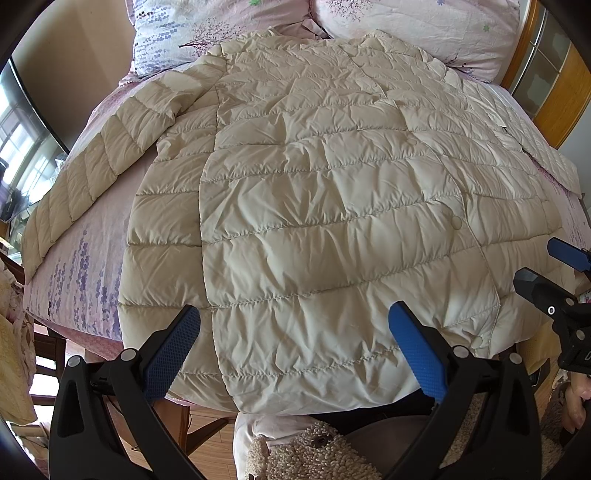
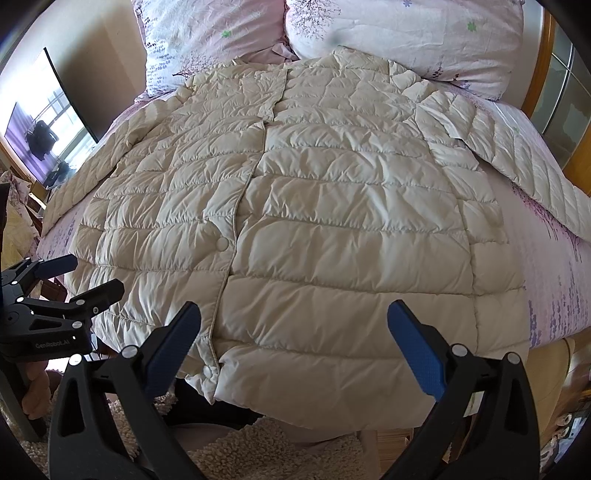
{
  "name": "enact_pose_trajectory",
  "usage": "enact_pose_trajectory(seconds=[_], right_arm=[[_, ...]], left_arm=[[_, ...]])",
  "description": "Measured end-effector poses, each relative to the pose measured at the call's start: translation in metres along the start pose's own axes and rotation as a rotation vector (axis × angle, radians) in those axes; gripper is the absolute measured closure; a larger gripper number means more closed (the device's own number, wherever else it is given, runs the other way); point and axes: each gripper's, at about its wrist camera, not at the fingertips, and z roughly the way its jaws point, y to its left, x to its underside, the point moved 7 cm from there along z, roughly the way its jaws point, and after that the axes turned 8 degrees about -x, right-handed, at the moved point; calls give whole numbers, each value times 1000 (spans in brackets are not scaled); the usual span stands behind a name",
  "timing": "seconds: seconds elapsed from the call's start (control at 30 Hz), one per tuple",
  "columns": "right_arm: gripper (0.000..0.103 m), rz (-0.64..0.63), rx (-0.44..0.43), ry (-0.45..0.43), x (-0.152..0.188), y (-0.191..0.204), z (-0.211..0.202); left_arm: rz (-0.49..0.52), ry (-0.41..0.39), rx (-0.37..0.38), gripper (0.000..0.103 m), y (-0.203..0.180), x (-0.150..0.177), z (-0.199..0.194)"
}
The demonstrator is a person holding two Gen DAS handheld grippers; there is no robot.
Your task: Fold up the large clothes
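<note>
A cream quilted down jacket [image 1: 314,192] lies flat and buttoned on the bed, collar toward the pillows, hem hanging over the near edge; it also fills the right wrist view [image 2: 314,206]. Its sleeves spread out to the left [image 1: 74,192] and to the right [image 2: 517,155]. My left gripper [image 1: 293,317] is open and empty above the hem's left half. My right gripper [image 2: 293,317] is open and empty above the hem's right half. Each gripper shows at the edge of the other's view, the right one [image 1: 539,266] and the left one [image 2: 92,277], both open.
The bed has a pink floral sheet [image 1: 81,266] and two floral pillows [image 2: 406,33] at the head. A TV screen [image 2: 44,140] stands at the left, a wooden frame with glass [image 2: 561,92] at the right. A shaggy beige garment [image 1: 314,454] lies below the grippers.
</note>
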Motion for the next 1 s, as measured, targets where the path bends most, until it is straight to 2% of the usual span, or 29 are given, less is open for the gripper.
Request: enact_pose_trajectory(seconds=[1.0], right_arm=[[2, 6, -8, 1, -1, -1, 0]], left_arm=[[-1, 2, 1, 1, -1, 2, 2]])
